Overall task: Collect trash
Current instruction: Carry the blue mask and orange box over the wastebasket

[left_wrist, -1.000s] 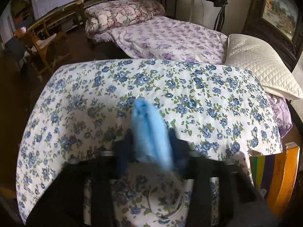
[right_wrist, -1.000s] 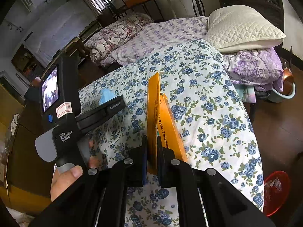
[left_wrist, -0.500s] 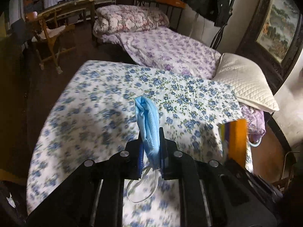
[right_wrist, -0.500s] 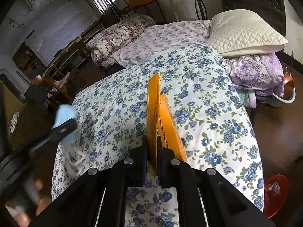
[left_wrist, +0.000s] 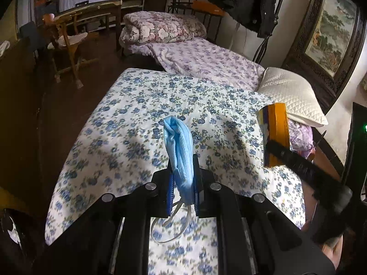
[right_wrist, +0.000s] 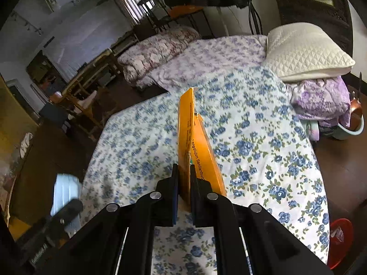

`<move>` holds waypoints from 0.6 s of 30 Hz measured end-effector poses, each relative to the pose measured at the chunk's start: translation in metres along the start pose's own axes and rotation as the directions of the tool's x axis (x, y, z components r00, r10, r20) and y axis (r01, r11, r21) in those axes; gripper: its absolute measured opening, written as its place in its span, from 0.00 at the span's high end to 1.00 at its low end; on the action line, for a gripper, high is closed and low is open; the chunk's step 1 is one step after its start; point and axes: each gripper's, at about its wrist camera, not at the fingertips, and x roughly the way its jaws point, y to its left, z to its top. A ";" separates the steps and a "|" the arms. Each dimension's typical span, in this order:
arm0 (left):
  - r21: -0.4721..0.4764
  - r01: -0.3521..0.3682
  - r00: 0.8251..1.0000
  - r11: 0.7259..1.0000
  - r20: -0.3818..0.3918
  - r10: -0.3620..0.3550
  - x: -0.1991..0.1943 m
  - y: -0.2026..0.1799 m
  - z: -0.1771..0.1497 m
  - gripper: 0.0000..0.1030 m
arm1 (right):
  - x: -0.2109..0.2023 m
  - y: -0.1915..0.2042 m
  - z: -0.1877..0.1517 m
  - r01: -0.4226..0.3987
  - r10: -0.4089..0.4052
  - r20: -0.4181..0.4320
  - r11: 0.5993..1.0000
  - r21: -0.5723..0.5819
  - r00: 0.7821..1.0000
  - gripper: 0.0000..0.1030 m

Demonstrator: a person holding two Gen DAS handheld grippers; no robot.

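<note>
My left tongs (left_wrist: 182, 178) pinch the blue face mask (left_wrist: 180, 153); my right tongs (right_wrist: 183, 183) clamp the orange carton (right_wrist: 195, 146). The red bin (right_wrist: 339, 240) sits low right of the right tongs, nearer them.

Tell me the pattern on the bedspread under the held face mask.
Blue flowers with green leaves on white; the quilted floral bedspread shows best in the left wrist view.

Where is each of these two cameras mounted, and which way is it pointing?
Left wrist: sits on the left gripper, looking down over the blue-flowered bedspread; its black fingers clamp a crumpled blue face mask.
Right wrist: sits on the right gripper, facing the same bed; its fingers clamp a flattened orange cardboard box.
Shared: bedspread, white quilted pillow, each other's gripper and load.
</note>
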 end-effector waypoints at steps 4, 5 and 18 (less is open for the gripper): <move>0.023 0.010 1.000 1.000 0.014 -0.010 -0.032 -0.006 -0.013 0.86 | -0.048 -0.002 -0.004 -0.051 0.049 0.084 0.998 0.027 0.995 0.91; 0.036 0.015 1.000 0.999 0.017 -0.015 -0.040 -0.011 -0.017 0.86 | -0.061 -0.003 -0.008 -0.050 0.048 0.103 0.999 0.021 0.994 0.91; 0.383 0.312 0.949 0.869 -0.087 -0.302 -0.103 -0.212 -0.084 0.86 | -0.246 -0.172 -0.109 0.287 -0.294 0.115 0.955 0.075 0.949 0.91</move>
